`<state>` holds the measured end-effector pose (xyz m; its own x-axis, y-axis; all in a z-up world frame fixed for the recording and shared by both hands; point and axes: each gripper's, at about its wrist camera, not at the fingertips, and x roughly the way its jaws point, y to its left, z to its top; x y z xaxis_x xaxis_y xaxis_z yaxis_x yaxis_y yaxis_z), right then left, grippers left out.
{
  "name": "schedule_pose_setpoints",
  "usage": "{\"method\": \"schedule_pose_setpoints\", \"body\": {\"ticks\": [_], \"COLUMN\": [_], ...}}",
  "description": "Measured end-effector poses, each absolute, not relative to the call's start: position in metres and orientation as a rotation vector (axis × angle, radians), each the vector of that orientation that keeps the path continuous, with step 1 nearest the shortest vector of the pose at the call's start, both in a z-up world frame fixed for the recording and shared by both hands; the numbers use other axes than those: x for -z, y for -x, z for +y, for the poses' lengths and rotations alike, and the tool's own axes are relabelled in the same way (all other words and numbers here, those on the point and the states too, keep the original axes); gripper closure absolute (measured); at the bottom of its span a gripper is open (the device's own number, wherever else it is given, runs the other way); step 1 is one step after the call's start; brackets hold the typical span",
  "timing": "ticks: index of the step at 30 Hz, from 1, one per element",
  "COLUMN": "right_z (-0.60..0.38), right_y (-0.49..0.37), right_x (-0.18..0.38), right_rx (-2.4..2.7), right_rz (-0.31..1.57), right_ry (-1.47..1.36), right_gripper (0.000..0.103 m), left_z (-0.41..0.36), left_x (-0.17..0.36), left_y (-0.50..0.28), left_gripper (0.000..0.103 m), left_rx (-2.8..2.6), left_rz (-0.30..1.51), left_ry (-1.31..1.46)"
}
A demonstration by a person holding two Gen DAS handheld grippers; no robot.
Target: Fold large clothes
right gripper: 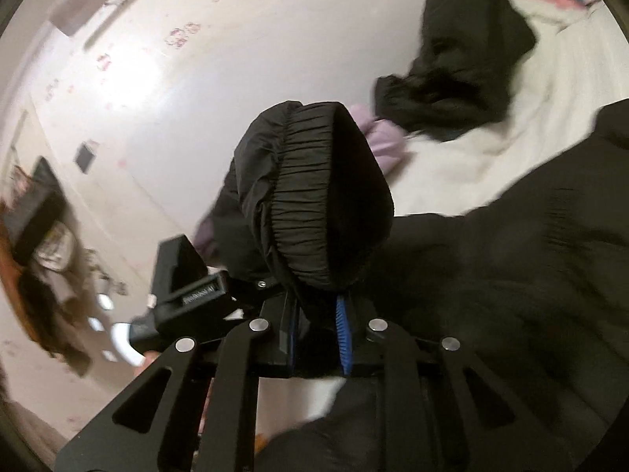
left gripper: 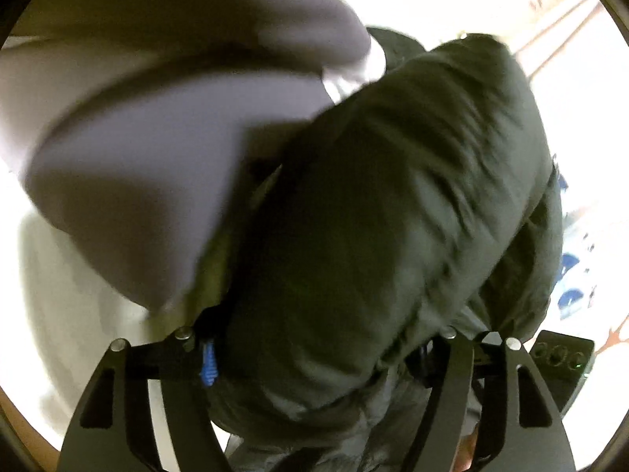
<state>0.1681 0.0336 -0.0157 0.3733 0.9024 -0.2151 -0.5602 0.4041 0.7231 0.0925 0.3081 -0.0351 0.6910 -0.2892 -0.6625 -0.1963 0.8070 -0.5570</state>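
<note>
A: What are the right tongs (right gripper: 316, 314) doing?

B: They are pinched narrow on the elastic cuff (right gripper: 310, 192) of a black jacket sleeve. The gathered hem stands up just past the blue-edged pads, and the cloth is squeezed between them.

A: And the rest of that jacket?

B: The black jacket (right gripper: 511, 275) spreads off to the right of the tongs, across a white bed (right gripper: 452, 165). Further back on the bed lies another dark garment (right gripper: 464, 59) in a heap, with a bit of lilac cloth (right gripper: 377, 137) beside it (too blurred to say what it is).

A: The left tongs (left gripper: 314, 354)?

B: Their arms stand fairly wide apart, and a thick roll of the dark jacket (left gripper: 393, 204) bulges between them. One blue pad (left gripper: 208, 365) shows at the left, right against the cloth; the other pad is hidden behind the fabric, so I cannot tell whether they grip it or merely straddle it.

A: Anything else in the left view?

B: A pale grey cloth (left gripper: 157, 157) fills the upper left, blurred, touching the jacket. The bed (left gripper: 70, 275) below is washed out bright.
</note>
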Motion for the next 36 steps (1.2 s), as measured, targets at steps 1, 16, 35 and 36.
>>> {"method": "schedule_pose_setpoints", "body": {"ticks": [1, 16, 35, 36], "right_z": [0.027, 0.005, 0.066, 0.052], "right_y": [-0.164, -0.223, -0.236, -0.229], "right_x": [0.020, 0.053, 0.011, 0.001], "right_rx": [-0.996, -0.860, -1.022, -0.981], "right_rz": [0.677, 0.858, 0.717, 0.693], "right_ry": [-0.612, -0.722, -0.750, -0.738], "right_gripper": [0.078, 0.009, 0.096, 0.096], "left_z": [0.305, 0.343, 0.358, 0.354], "left_x": [0.039, 0.043, 0.060, 0.057], "left_y": [-0.095, -0.092, -0.065, -0.064], "left_gripper": [0.035, 0.035, 0.020, 0.018], "left_rx": [0.050, -0.045, 0.175, 0.197], "left_rz": [0.840, 0.815, 0.870, 0.868], "left_ry": [0.639, 0.718, 0.819, 0.808]}}
